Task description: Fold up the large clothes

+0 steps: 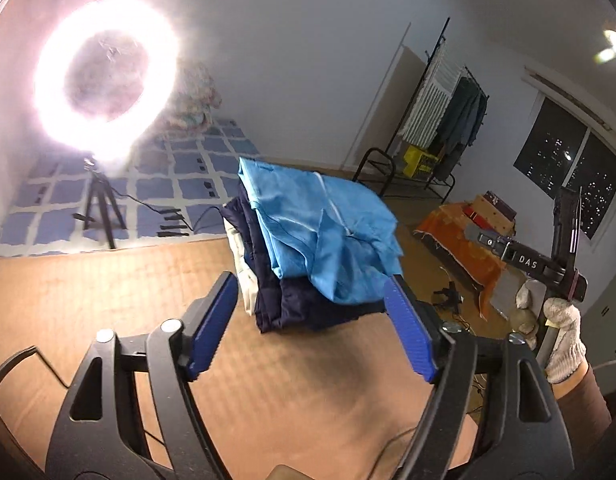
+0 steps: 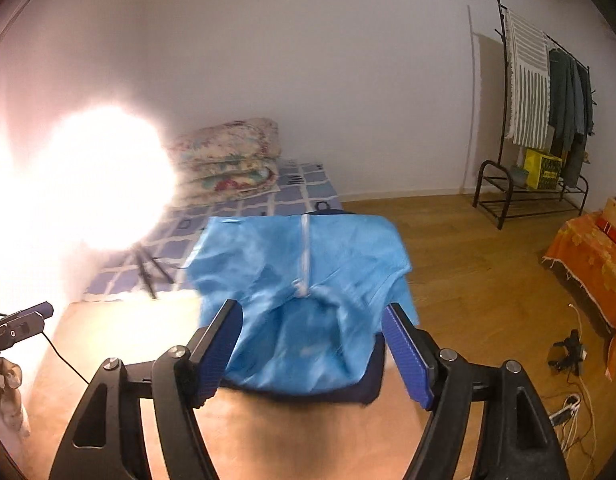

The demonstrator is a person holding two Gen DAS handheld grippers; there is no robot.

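Both my tongs stand apart with nothing clamped: my left gripper (image 1: 308, 324) and my right gripper (image 2: 313, 350) hang above the brown work surface (image 1: 88, 280), blue pads spread wide. Between and just beyond them sits the stack of folded clothes (image 1: 308, 248), a light blue garment (image 2: 304, 280) on top with its white zipper (image 2: 304, 256) facing up, a dark navy garment (image 1: 308, 308) under it, and a pale one (image 1: 240, 264) at the bottom left. None of my pads touch the cloth. Far left, a ring light (image 1: 106, 80) on a tripod glares. Far right stands a clothes rack (image 2: 547, 120).
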